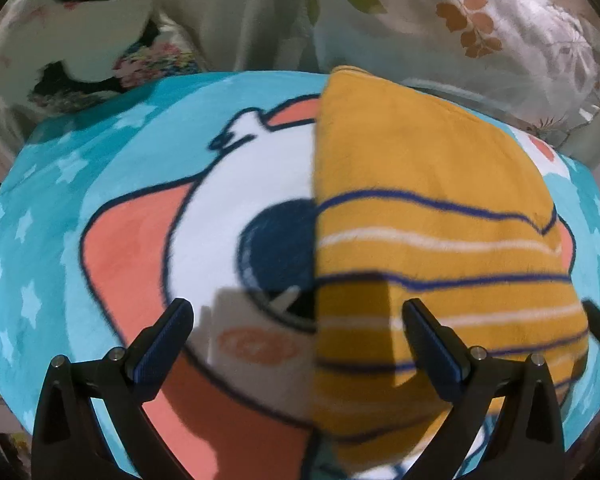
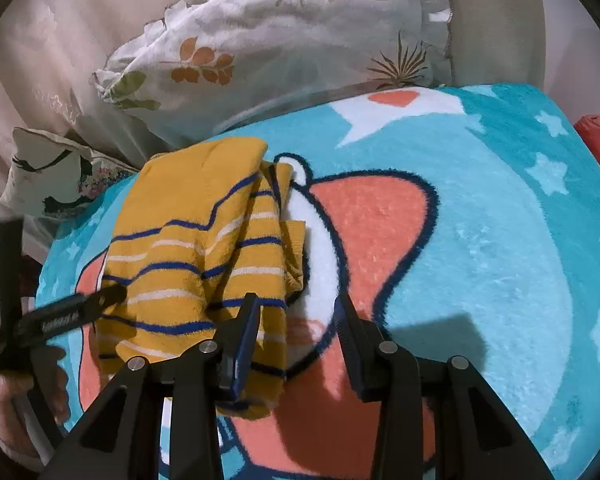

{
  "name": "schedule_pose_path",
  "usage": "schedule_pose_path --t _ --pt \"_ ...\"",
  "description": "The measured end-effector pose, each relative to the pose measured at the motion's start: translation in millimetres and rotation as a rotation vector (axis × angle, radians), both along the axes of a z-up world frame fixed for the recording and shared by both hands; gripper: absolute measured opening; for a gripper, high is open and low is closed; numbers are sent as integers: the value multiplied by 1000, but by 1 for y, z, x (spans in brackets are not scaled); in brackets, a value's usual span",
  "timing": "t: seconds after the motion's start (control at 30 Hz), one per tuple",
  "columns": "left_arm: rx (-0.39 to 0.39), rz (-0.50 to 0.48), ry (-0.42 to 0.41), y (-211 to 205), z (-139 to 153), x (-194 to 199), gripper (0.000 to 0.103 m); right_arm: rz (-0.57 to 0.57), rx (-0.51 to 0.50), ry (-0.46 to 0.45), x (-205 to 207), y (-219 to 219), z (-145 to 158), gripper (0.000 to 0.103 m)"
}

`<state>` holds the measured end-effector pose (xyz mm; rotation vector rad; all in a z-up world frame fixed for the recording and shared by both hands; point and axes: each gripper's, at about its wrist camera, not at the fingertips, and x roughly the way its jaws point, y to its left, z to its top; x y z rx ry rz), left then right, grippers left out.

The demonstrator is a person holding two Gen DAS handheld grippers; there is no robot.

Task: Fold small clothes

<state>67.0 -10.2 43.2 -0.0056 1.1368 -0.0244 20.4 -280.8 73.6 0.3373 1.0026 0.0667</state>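
Lying folded on a turquoise cartoon blanket [image 2: 500, 240], a small mustard-yellow garment [image 2: 188, 248] with navy and white stripes occupies the middle of the bed, its layers stacked and a loose flap [image 2: 294, 252] spilling off its right edge. Both of the person's handheld grippers hover above the fabric with jaws spread apart and nothing between them. The left gripper [image 1: 298, 312] straddles the garment's straight left edge, one finger over the blanket's white and coral print, the other over the striped cloth [image 1: 440, 240]. The right gripper [image 2: 296, 312] sits at the garment's near right corner, its left finger over the stripes and its right finger above bare blanket. From the right wrist view, the left tool [image 2: 60, 316] can be seen reaching in from the side, its tip at the garment's left edge, the person's hand [image 2: 4, 400] visible below it. Floral pillows [image 2: 280, 40] are propped behind the blanket, alongside a smaller cushion [image 2: 48, 176] printed with closed eyelashes.
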Motion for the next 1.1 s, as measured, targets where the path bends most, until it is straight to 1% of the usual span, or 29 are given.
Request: schedule_pose_path --t 0.07,0.13,0.17,0.2,0.27,0.33,0.47,0.57,0.7,0.9,1.03,1.1 --pt "-10 28 -16 9 5 -12 103 6 -5 -27 -1 3 7 42" --pt "14 43 -31 9 6 -23 103 32 -3 -66 -1 12 17 42" --pt "32 38 -30 7 3 -27 103 55 1 -87 -1 19 22 45" --pt "40 33 -29 4 0 -30 103 71 1 -97 0 26 25 52" --pt "38 39 -20 4 -8 -32 103 116 -11 -105 3 40 25 56" --pt "17 58 -15 7 -11 -33 103 154 -52 -84 6 55 17 56" --pt "-3 68 13 10 -15 -29 103 169 -84 -7 10 64 -5 57" --pt "33 46 16 4 -15 -27 103 152 -66 4 11 58 -8 63" --pt "62 49 -13 -1 -15 -33 103 149 -111 36 9 58 -17 71" --pt "84 45 -20 -4 -11 -44 103 132 -94 85 -8 49 -30 72" --pt "84 39 -4 -6 -9 -57 103 116 -94 90 -20 44 -28 73" --pt "75 31 -1 -9 -8 -67 103 103 -90 79 -26 42 -23 73"
